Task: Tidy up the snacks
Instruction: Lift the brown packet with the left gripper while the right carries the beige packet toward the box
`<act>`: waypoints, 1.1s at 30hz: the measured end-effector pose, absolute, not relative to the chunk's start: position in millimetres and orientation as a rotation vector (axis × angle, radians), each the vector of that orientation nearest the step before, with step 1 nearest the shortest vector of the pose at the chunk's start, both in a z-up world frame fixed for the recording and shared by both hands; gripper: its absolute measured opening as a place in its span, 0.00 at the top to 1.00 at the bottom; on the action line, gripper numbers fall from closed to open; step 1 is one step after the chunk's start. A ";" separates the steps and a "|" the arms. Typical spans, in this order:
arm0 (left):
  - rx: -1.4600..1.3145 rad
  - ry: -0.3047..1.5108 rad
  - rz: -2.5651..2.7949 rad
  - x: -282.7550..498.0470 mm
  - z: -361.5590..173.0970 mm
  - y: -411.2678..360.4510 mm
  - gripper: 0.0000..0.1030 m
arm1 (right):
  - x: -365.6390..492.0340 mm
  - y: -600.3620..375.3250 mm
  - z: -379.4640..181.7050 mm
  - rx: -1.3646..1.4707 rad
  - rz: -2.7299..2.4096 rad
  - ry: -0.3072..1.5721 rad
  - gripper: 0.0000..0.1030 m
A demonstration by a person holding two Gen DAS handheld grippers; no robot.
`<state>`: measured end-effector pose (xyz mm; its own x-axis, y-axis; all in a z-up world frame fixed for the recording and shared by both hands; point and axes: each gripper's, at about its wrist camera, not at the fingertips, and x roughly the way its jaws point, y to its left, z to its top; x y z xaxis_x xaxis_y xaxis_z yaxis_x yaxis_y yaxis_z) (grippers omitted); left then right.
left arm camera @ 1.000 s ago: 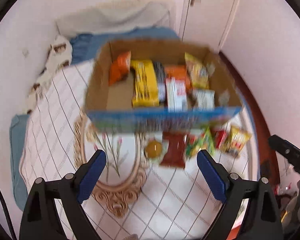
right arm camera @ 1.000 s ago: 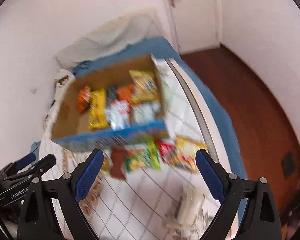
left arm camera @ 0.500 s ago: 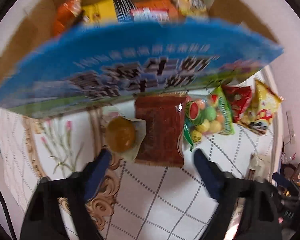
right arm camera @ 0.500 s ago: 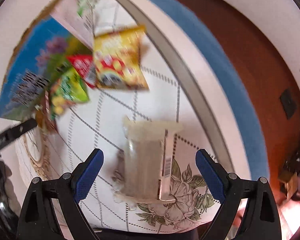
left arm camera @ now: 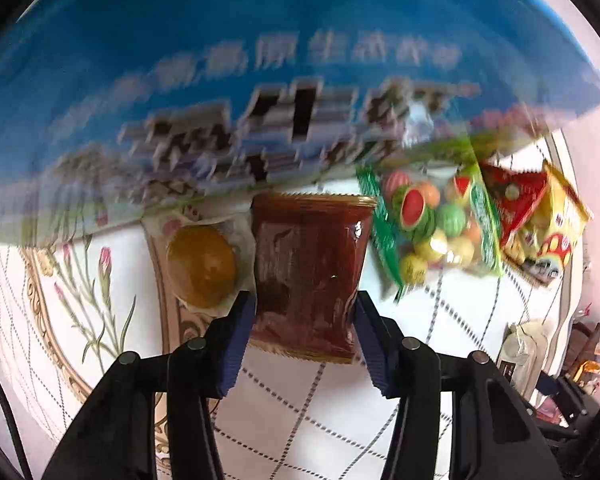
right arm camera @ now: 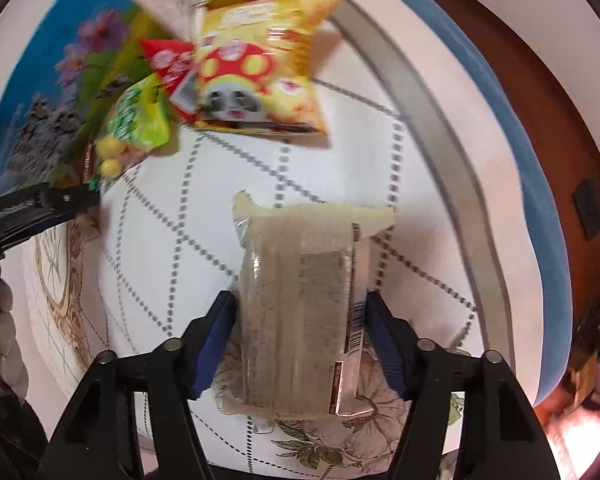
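**Brown and clear packets both bracketed, nothing lifted yet**

Brown-red snack packet (left arm camera: 310,268) lies flat on the quilted white cover (left arm camera: 300,408), just in front of the blue box wall (left arm camera: 220,60). Left gripper (left arm camera: 305,320) points down over it; the jaws are closing, and the blue pads sit at the 2 long edges of the packet's near end. They look to be touching the wrapper; a firm pinch I cannot confirm.

Right gripper (right arm camera: 302,326) straddles a clear packet with pale contents (right arm camera: 300,304), lying apart from the others near the cover's edge. Its jaws are closing too, with the packet between them and a thin gap visible on each side.

Progress, judged: early in this pick. Still loose on the cover: the 2 bracketed packets, a round orange sweet in clear wrap (left arm camera: 202,266), a green bag of fruit-shaped candies (left arm camera: 428,224), a red packet (left arm camera: 514,196), and a yellow bag with a mushroom print (right arm camera: 260,68). That makes 6 items outside the box. The box interior is not visible now, so I cannot tell what is stored.

View differences: only the left wrist view shows the orange sweet and brown packet. Only the right wrist view shows the clear packet properly, plus wood floor (right arm camera: 560,120) beyond the blue edging.
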<state>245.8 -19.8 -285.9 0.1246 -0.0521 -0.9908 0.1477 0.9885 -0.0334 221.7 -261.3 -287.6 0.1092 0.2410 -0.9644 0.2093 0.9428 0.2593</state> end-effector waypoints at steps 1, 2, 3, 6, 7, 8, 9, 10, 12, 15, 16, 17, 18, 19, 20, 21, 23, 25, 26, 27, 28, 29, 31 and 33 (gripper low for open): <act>0.083 1.439 -0.148 240.3 -285.9 -19.4 0.56 | 221.1 -254.7 -286.3 0.362 0.041 1.473 0.39; 0.081 1.447 -0.156 232.3 -285.8 -17.7 0.57 | 222.5 -248.1 -285.4 0.353 0.052 1.475 0.39; 0.073 1.463 -0.159 220.6 -286.3 -14.4 0.57 | 221.7 -240.0 -284.8 0.331 0.068 1.480 0.39; 0.030 1.534 -0.188 186.0 -290.7 -7.9 0.58 | 225.9 -218.2 -281.9 0.285 0.108 1.491 0.39; 0.013 1.555 -0.199 177.8 -292.4 -6.9 0.58 | 225.1 -212.0 -281.2 0.268 0.120 1.494 0.39; -0.010 1.579 -0.215 168.6 -295.2 -5.7 0.57 | 224.7 -205.6 -280.8 0.251 0.138 1.498 0.39; -0.028 1.611 -0.242 159.5 -300.2 -5.7 0.57 | 224.3 -196.4 -280.7 0.227 0.160 1.505 0.39; -0.028 1.628 -0.256 156.2 -303.1 -6.3 0.57 | 224.1 -190.7 -281.0 0.213 0.170 1.509 0.39; -0.021 1.655 -0.277 150.1 -306.6 -6.0 0.57 | 225.5 -180.6 -282.3 0.192 0.181 1.518 0.37; -0.074 1.602 -0.304 148.6 -283.1 5.8 0.57 | 228.1 -179.6 -283.5 0.226 0.181 1.532 0.37; -0.076 1.569 -0.323 150.2 -273.3 8.3 0.54 | 228.8 -183.4 -283.7 0.244 0.184 1.536 0.37; -0.054 1.530 -0.344 153.8 -262.6 6.8 0.42 | 229.8 -184.2 -283.8 0.254 0.189 1.542 0.37; 0.004 1.477 -0.354 160.3 -252.4 3.6 0.33 | 230.1 -188.9 -283.1 0.260 0.190 1.544 0.37; 0.051 1.436 -0.359 164.9 -247.0 0.0 0.32 | 231.9 -197.2 -281.8 0.264 0.192 1.545 0.36; 0.098 1.409 -0.365 168.8 -244.9 -3.4 0.32 | 233.9 -204.2 -280.2 0.263 0.193 1.547 0.36; 0.165 1.392 -0.373 178.5 -245.0 -9.3 0.32 | 233.6 -209.7 -278.9 0.261 0.192 1.548 0.36; 0.267 1.388 -0.395 197.8 -248.7 -26.5 0.32 | 232.0 -214.0 -277.6 0.256 0.191 1.547 0.35; 0.363 1.405 -0.439 208.3 -258.2 -43.1 0.32 | 232.0 -224.7 -273.2 0.240 0.192 1.549 0.35; 0.409 1.415 -0.453 213.0 -263.4 -50.4 0.32 | 231.6 -218.4 -274.9 0.239 0.193 1.549 0.35; 0.450 1.424 -0.465 215.8 -268.8 -58.2 0.32 | 231.8 -211.3 -275.5 0.241 0.195 1.550 0.35; 0.505 1.432 -0.472 219.1 -275.9 -67.1 0.32 | 231.2 -209.4 -275.5 0.241 0.196 1.552 0.35; 0.537 1.431 -0.480 223.1 -281.1 -74.2 0.32 | 230.3 -209.1 -275.7 0.240 0.196 1.554 0.35; 0.559 1.422 -0.484 226.8 -285.4 -81.2 0.33 | 228.0 -208.8 -275.9 0.242 0.197 1.555 0.35; 0.530 1.415 -0.466 229.5 -285.5 -80.2 0.38 | 223.5 -204.9 -278.7 0.240 0.200 1.552 0.35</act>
<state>229.5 -80.2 -285.5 0.1028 0.0088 -0.9947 0.5978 0.7987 0.0688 223.5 -204.9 -278.7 0.0109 0.2766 -0.9609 0.0239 0.9606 0.2768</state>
